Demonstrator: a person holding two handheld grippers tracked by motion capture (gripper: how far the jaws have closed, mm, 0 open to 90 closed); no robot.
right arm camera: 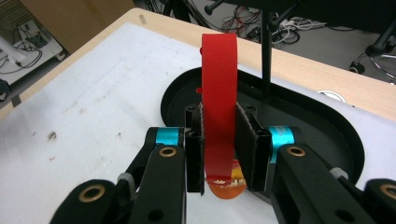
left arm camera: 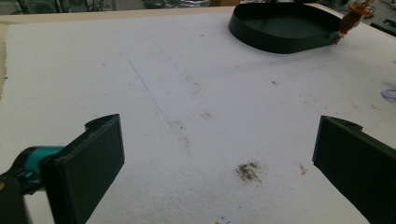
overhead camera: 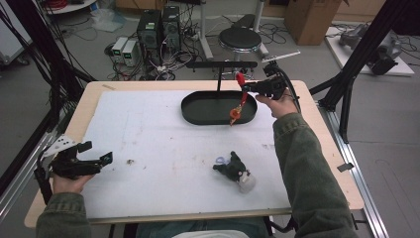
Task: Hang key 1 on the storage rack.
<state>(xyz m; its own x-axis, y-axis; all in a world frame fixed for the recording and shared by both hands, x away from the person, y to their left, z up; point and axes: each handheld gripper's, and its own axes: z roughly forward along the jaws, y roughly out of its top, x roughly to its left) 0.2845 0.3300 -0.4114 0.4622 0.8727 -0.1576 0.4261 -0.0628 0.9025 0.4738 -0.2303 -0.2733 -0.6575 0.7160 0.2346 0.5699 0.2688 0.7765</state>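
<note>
**A:** What is laid out, biggest thing first?

**B:** A pale wooden bench under a white mat. At the far middle sits a dark oval tray with a thin black T-shaped stand rising from it — it looks like a rail for hanging things.

**A:** And the hands?

**B:** The right tool is raised over the tray's right end, its jaws pressed together on a red strap. An orange keyring-like charm dangles from the strap, just above the tray. Pinching the strap lets the charm hang free, probably to loop it onto the rail or lower it in.

**A:** The other hand?

**B:** The left tool rests at the near left of the mat, jaws spread wide, nothing between them — apparently waiting.

**A:** Anything smaller?

**B:** A dark toy figure with a white end lies near the middle right, well apart from both tools.
</note>
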